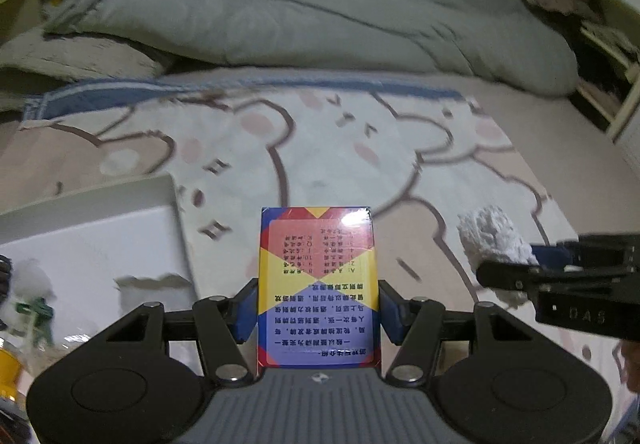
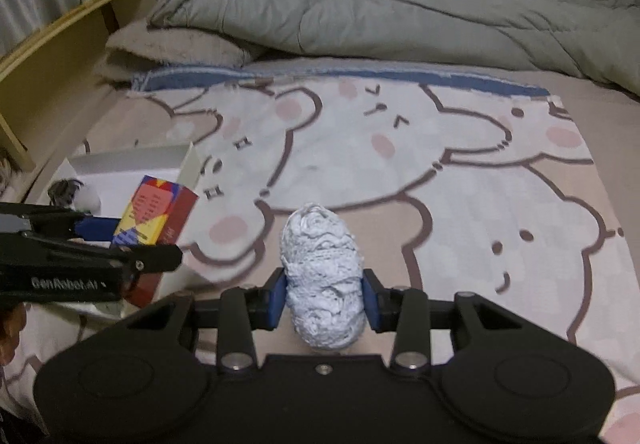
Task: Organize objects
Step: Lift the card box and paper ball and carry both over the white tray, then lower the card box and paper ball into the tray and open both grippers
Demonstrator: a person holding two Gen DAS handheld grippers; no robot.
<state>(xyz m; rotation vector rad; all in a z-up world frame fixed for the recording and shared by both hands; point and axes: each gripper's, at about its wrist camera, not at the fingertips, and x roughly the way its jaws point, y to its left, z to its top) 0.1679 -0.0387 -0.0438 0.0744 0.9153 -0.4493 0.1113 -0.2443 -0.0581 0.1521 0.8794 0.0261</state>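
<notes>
A card box, printed in red, yellow and blue, stands upright between the blue pads of my left gripper, which is shut on its sides. The same card box shows in the right wrist view, held by the left gripper above the corner of a white open box. My right gripper is shut on a white knitted bundle, lifted above the bear blanket. From the left wrist view, the bundle and right gripper sit at the right.
The white open box lies at the left with a small green figure and a fluffy white ball inside. A grey duvet and a pillow fill the far side of the bed. A wooden headboard shelf runs along the left.
</notes>
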